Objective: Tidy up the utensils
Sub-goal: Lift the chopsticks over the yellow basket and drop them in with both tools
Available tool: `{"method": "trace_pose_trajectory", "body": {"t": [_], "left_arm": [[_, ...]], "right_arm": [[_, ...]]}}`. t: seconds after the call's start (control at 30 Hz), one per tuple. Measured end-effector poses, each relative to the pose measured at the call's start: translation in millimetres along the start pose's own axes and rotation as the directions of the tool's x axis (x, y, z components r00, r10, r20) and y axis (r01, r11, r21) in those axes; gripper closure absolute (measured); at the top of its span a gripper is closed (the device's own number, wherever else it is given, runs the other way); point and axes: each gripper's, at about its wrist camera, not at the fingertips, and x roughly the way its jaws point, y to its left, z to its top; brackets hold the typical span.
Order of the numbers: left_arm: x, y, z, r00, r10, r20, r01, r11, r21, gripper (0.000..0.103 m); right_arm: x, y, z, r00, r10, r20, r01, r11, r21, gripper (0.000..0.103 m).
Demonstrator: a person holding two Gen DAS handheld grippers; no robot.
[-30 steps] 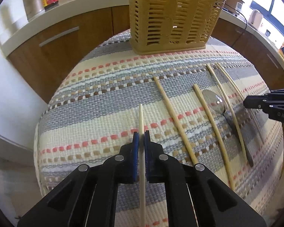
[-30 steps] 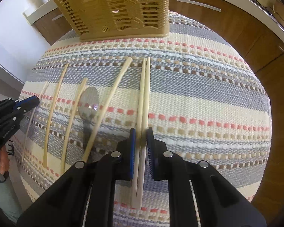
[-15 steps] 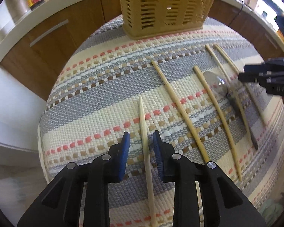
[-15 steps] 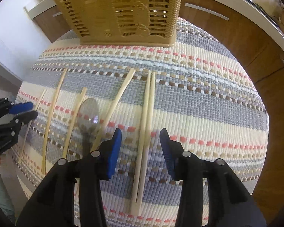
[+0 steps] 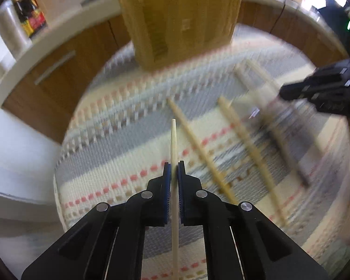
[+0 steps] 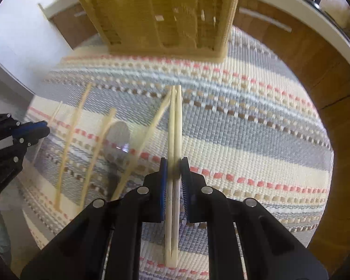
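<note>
My left gripper (image 5: 174, 166) is shut on a single pale chopstick (image 5: 173, 144) that points toward the yellow slotted utensil basket (image 5: 182, 16). My right gripper (image 6: 174, 163) is shut on a pair of pale chopsticks (image 6: 175, 121) held side by side, also pointing at the basket (image 6: 161, 11). Several more bamboo chopsticks (image 6: 72, 137) and a metal spoon (image 6: 117, 140) lie on the striped woven cloth (image 6: 245, 128) between the two grippers. The left gripper shows at the left edge of the right wrist view (image 6: 23, 133). Both views are motion-blurred.
The basket stands at the far edge of the cloth-covered table. Wooden cabinets and a white counter (image 5: 65, 30) curve behind it, with bottles (image 5: 31, 16) at the back left. The cloth's edges drop off on the left and right.
Half a second ago both grippers were open around their chopsticks on the cloth. Now both have closed on them and lifted, moving toward the basket.
</note>
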Motion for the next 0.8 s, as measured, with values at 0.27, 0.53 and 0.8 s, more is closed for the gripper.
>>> {"method": "trace_pose_trajectory", "body": {"t": [0.27, 0.53, 0.8], "left_arm": [[-92.5, 15.2, 44.5, 0.941, -0.017, 0.339, 0.049, 0.995, -0.087, 0.099], [-157.8, 15.8, 97.7, 0.796, 0.015, 0.605, 0.086, 0.987, -0.138, 0.099], [-170.2, 16.0, 140.3, 0.686, 0.022, 0.727, 0.123, 0.982, -0.146, 0.099]], "right_arm": [[-77.6, -3.0, 9.8, 0.968, 0.111, 0.226, -0.106, 0.994, -0.033, 0.093], [-157.8, -9.3, 39.1, 0.865, 0.171, 0.473, -0.157, 0.985, -0.069, 0.093], [-195.2, -18.9, 81.3, 0.74, 0.142, 0.657, -0.12, 0.99, -0.079, 0.093]]}}
